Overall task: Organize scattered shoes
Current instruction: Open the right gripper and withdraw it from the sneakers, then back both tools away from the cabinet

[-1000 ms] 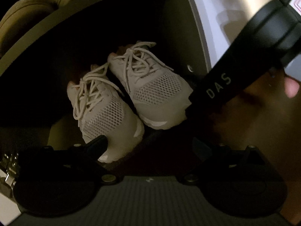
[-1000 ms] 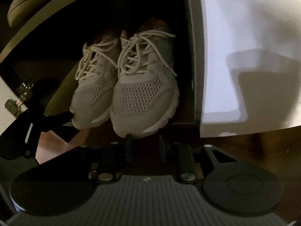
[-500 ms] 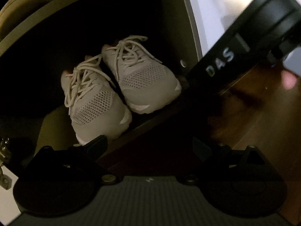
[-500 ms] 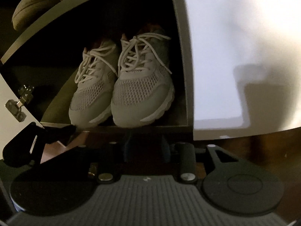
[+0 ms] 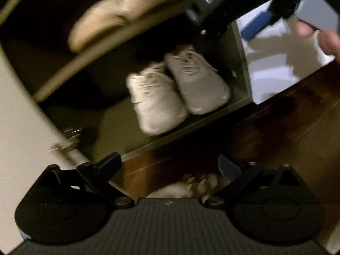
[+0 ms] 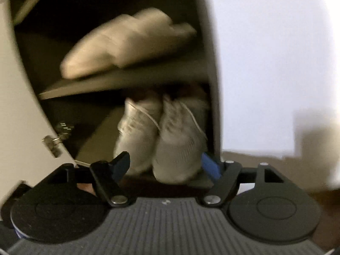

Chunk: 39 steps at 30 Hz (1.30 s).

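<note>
At the far left of both views stands the pale cabinet door (image 5: 19, 114), swung open, with a metal hinge (image 6: 53, 142) on its inner face. Next to the right, on the upper shelf (image 6: 119, 85), lies a pair of soft beige slippers (image 6: 125, 40), blurred, side by side, their long axes running from lower left to upper right in the frame.

On the bottom shelf (image 5: 119, 125) sits the pair of light grey mesh lace-up sneakers (image 5: 176, 91), white laces showing, soles flat on the shelf, sides touching. They are pushed toward the right wall (image 5: 240, 63) of the cabinet. Their toes point out toward the cameras and their heels toward the dark back of the cabinet, so each long axis runs front to back.

The left claw (image 5: 170, 165) is released, its fingers spread wide with nothing between them; the sneakers lie ahead of it and apart, over a strip of dark wooden floor (image 5: 276, 131). Just under it a pale, blurred shoe-like shape (image 5: 187, 189) rests on the floor.

The right claw (image 6: 167, 163) is opening, its pads touching nothing; the sneaker toes show in the gap between the fingers, beyond the tips. In the left wrist view its black body crosses the top right, a person's fingers (image 5: 327, 42) beside it.
</note>
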Available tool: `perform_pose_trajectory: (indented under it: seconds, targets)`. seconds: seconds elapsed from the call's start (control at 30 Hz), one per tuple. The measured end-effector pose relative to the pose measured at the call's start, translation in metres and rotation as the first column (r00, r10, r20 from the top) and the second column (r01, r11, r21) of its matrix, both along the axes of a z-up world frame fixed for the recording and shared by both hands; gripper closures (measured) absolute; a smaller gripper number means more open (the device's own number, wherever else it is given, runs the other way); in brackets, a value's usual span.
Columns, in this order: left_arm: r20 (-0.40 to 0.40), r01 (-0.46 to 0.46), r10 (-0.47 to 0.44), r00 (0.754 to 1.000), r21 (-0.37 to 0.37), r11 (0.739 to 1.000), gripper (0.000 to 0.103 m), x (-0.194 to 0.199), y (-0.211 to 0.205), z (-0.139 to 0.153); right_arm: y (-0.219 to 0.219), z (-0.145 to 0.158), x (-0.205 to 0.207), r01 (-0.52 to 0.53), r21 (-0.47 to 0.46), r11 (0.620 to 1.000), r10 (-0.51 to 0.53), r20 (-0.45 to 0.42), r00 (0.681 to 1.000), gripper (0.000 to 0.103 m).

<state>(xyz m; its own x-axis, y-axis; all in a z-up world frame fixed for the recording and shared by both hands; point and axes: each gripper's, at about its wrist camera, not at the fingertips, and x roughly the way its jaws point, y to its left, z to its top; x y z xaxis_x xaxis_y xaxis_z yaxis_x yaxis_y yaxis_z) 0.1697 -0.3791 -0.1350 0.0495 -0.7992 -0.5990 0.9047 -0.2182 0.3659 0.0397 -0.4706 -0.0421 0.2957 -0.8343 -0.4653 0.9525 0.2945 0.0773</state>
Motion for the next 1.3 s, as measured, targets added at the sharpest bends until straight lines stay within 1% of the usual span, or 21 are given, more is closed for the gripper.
perform_pose_trajectory:
  seconds: [0.03, 0.07, 0.1, 0.17, 0.2, 0.23, 0.3, 0.37, 0.4, 0.43, 0.47, 0.53, 0.57, 0.67, 0.77, 0.93, 1.13, 1.3]
  targets:
    - [-0.007, -0.056, 0.056, 0.998, 0.004, 0.998, 0.003, 0.003, 0.011, 0.017, 0.011, 0.008, -0.003, -0.022, -0.035, 0.999, 0.021, -0.037, 0.999, 0.029]
    - [-0.019, -0.093, 0.093, 0.995, 0.008, 0.996, 0.003, 0.005, 0.017, 0.029, 0.018, 0.011, -0.008, -0.028, -0.038, 0.999, 0.026, -0.050, 0.998, 0.025]
    - [-0.047, -0.134, 0.135, 0.990, 0.018, 0.991, 0.003, 0.006, 0.024, 0.042, 0.023, 0.012, -0.015, -0.027, -0.025, 0.999, 0.026, -0.047, 0.999, 0.024]
    - [-0.098, -0.202, 0.206, 0.974, 0.048, 0.978, 0.002, 0.003, 0.036, 0.073, 0.037, 0.010, -0.033, -0.009, 0.039, 0.999, 0.010, -0.014, 1.000, 0.024]
    - [-0.105, -0.224, 0.229, 0.968, 0.054, 0.973, 0.002, -0.001, 0.038, 0.082, 0.044, 0.009, -0.042, 0.001, 0.067, 0.998, -0.002, 0.004, 1.000, 0.024]
    - [-0.108, -0.237, 0.242, 0.964, 0.052, 0.970, 0.002, -0.004, 0.037, 0.087, 0.050, 0.006, -0.051, 0.017, 0.084, 0.996, -0.019, 0.026, 0.999, 0.024]
    - [-0.130, -0.260, 0.259, 0.957, 0.010, 0.966, 0.002, -0.014, 0.037, 0.093, 0.062, 0.002, -0.068, 0.049, 0.108, 0.993, -0.056, 0.065, 0.996, 0.024]
    - [-0.146, -0.277, 0.272, 0.951, -0.012, 0.961, 0.002, -0.021, 0.038, 0.093, 0.075, 0.000, -0.076, 0.083, 0.080, 0.993, -0.088, 0.064, 0.994, 0.022]
    - [-0.161, -0.288, 0.281, 0.946, -0.018, 0.958, 0.002, -0.024, 0.039, 0.092, 0.083, 0.000, -0.078, 0.088, 0.078, 0.993, -0.092, 0.048, 0.995, 0.022]
    - [-0.207, -0.300, 0.291, 0.934, -0.015, 0.954, 0.002, -0.027, 0.042, 0.090, 0.091, -0.001, -0.079, 0.093, 0.075, 0.993, -0.096, 0.031, 0.995, 0.022]
    - [-0.235, -0.304, 0.293, 0.927, -0.009, 0.953, 0.002, -0.028, 0.045, 0.088, 0.098, 0.000, -0.081, 0.102, 0.074, 0.992, -0.103, 0.017, 0.995, 0.020]
    - [-0.232, -0.270, 0.273, 0.933, 0.047, 0.962, 0.002, -0.033, 0.048, 0.083, 0.112, 0.007, -0.086, 0.136, 0.075, 0.988, -0.136, -0.001, 0.991, 0.018]
    - [-0.233, -0.256, 0.263, 0.936, 0.061, 0.965, 0.002, -0.034, 0.050, 0.083, 0.118, 0.010, -0.088, 0.153, 0.075, 0.985, -0.152, -0.010, 0.988, 0.017]
    - [-0.233, -0.239, 0.247, 0.941, 0.061, 0.969, 0.002, -0.033, 0.057, 0.084, 0.137, 0.021, -0.093, 0.197, 0.070, 0.978, -0.196, -0.029, 0.980, 0.015]
    - [-0.234, -0.223, 0.230, 0.945, 0.055, 0.973, 0.002, -0.030, 0.068, 0.087, 0.155, 0.035, -0.088, 0.225, 0.028, 0.974, -0.224, -0.030, 0.974, 0.010]
    - [-0.276, -0.246, 0.260, 0.925, 0.086, 0.966, 0.002, -0.014, 0.082, 0.094, 0.172, 0.051, -0.066, 0.229, -0.025, 0.973, -0.230, -0.057, 0.972, 0.008]
    - [-0.285, -0.282, 0.292, 0.913, 0.074, 0.956, 0.002, 0.002, 0.097, 0.105, 0.180, 0.060, -0.049, 0.203, -0.099, 0.974, -0.211, -0.079, 0.974, 0.005]
    - [-0.278, -0.304, 0.308, 0.910, 0.061, 0.951, 0.002, 0.005, 0.100, 0.110, 0.179, 0.061, -0.049, 0.199, -0.096, 0.975, -0.205, -0.061, 0.977, 0.003]
